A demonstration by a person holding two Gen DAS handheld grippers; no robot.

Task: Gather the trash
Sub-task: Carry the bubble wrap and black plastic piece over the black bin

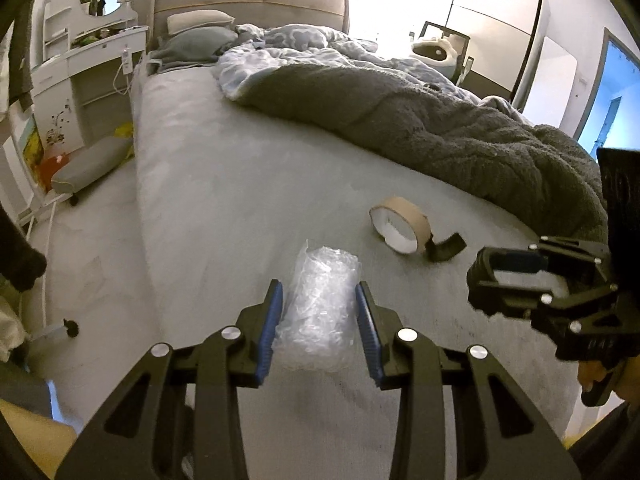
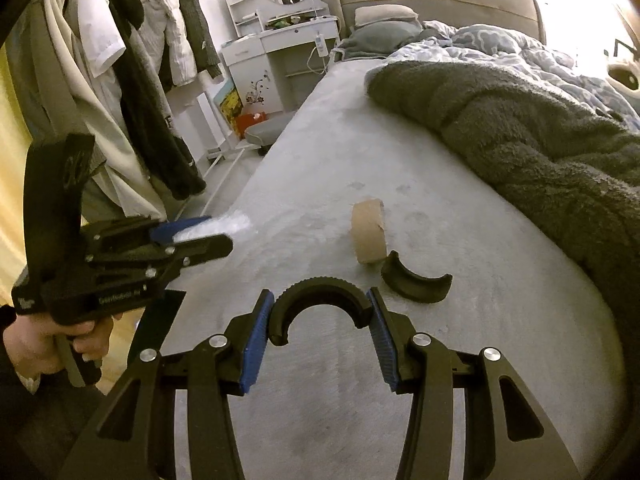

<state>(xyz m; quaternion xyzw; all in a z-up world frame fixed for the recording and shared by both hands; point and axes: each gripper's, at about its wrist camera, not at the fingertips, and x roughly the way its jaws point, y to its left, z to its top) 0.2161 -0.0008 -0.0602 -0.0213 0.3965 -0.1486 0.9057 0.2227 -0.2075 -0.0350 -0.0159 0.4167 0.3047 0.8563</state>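
A crumpled piece of clear bubble wrap (image 1: 320, 308) lies on the grey bed sheet (image 1: 224, 200), and my left gripper (image 1: 319, 300) is shut on it, both blue pads touching its sides. The wrap shows as a white patch (image 2: 236, 226) in the right wrist view, in the left gripper (image 2: 200, 236). My right gripper (image 2: 321, 312) is shut on a black curved half-ring piece (image 2: 320, 300), pads against its two ends. The right gripper (image 1: 504, 280) also shows at the right of the left wrist view. A second black curved piece (image 2: 416, 284) (image 1: 446, 246) lies beside a roll of brown tape (image 2: 370, 236) (image 1: 400, 230).
A thick grey blanket (image 1: 440, 132) and a blue duvet (image 1: 304, 52) cover the far right of the bed. Clothes hang on a rack (image 2: 132, 80) to the left. A white dressing table (image 2: 288, 52) and a low grey stool (image 1: 88, 164) stand beside the bed.
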